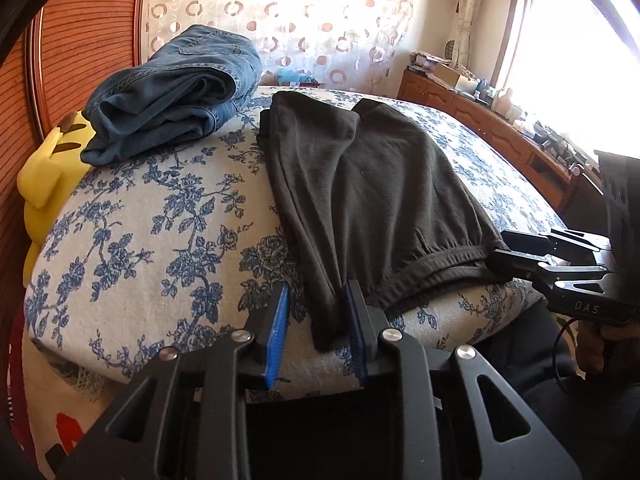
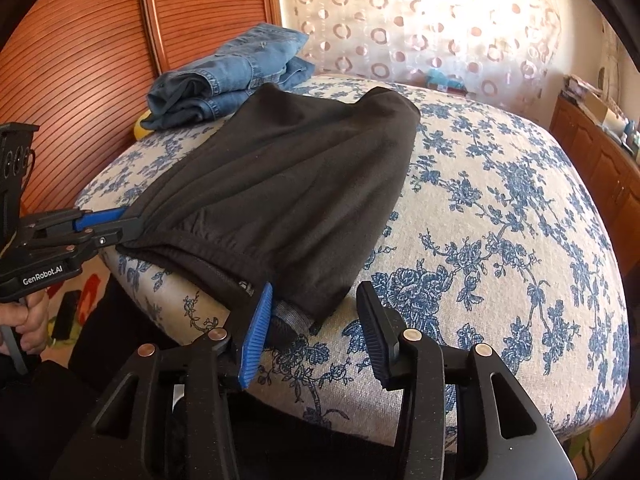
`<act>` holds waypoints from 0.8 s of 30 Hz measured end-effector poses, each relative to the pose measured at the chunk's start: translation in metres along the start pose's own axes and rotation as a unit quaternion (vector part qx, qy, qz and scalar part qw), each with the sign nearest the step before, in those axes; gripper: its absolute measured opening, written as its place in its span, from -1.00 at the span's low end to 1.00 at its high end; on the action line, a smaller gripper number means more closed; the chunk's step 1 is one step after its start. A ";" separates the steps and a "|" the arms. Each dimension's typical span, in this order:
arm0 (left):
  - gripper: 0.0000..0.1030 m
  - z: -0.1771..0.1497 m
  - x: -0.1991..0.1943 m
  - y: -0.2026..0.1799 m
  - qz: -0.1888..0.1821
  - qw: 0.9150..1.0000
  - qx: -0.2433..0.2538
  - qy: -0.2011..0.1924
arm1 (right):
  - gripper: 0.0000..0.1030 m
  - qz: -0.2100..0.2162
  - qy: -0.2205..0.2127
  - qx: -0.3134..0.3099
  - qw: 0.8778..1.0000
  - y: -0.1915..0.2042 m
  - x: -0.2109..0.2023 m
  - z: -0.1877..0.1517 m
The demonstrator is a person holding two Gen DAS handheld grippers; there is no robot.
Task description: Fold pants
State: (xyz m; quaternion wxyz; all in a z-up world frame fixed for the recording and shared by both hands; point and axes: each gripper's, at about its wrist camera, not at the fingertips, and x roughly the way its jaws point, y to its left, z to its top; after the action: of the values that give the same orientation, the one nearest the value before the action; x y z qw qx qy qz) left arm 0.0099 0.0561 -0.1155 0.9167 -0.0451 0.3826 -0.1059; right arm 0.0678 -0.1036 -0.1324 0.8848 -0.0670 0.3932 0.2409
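The left gripper (image 1: 318,294) stands with its jaws parted around the near left corner of the one pair of black knit pants (image 1: 372,184); that dark corner hangs between the two blue-faced pads, and whether they press on the cloth cannot be told from either view. The right gripper (image 2: 314,294) is likewise apart at the jaws, wider than the left, with the near right corner of the black waistband and a grey ribbed edge lying just inside its left pad while the right pad stands clear over the bedcover. In the right wrist view the left gripper (image 2: 120,224) reaches the far corner of the waistband from the side, a hand (image 2: 30,318) closed on its handle; in the left wrist view the right gripper (image 1: 508,252) meets the other end of the waistband. The black pants lie flat on the bed's white cover printed with blue flowers (image 1: 132,216), waistband at the near edge and the two legs running away toward the far side, doubled over. Behind them, near the reddish slatted wooden panel (image 1: 80,32), sits one folded pair of blue denim jeans (image 1: 176,88), resting partly on one yellow plush cushion (image 1: 48,168). Beyond hang a sheer curtain with ring patterns (image 1: 288,16) and one bright window (image 1: 576,40) above a low wooden cabinet (image 1: 472,116).
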 end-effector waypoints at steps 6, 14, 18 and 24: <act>-0.51 -0.002 -0.002 -0.003 0.003 1.000 0.003 0.001 | -0.39 0.021 0.001 -0.003 1.000 0.002 -0.001 -0.001; -0.85 -0.006 -0.008 -0.004 -0.018 1.000 0.000 -0.007 | -0.79 0.038 -0.002 0.005 0.999 -0.001 -0.002 -0.002; -0.88 -0.005 -0.011 -0.005 -0.026 1.000 0.000 -0.008 | -0.85 0.051 -0.006 0.016 0.999 -0.007 -0.004 -0.003; -0.88 0.001 -0.021 -0.005 -0.042 0.999 -0.007 -0.022 | -0.88 0.070 -0.030 0.027 0.997 -0.013 -0.019 0.002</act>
State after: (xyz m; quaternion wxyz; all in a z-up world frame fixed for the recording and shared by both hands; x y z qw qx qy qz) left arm -0.0044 0.0562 -0.0995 0.9195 -0.0699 0.3604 -0.1406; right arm 0.0647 -0.1218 -0.1182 0.8787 -0.0086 0.3766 0.2934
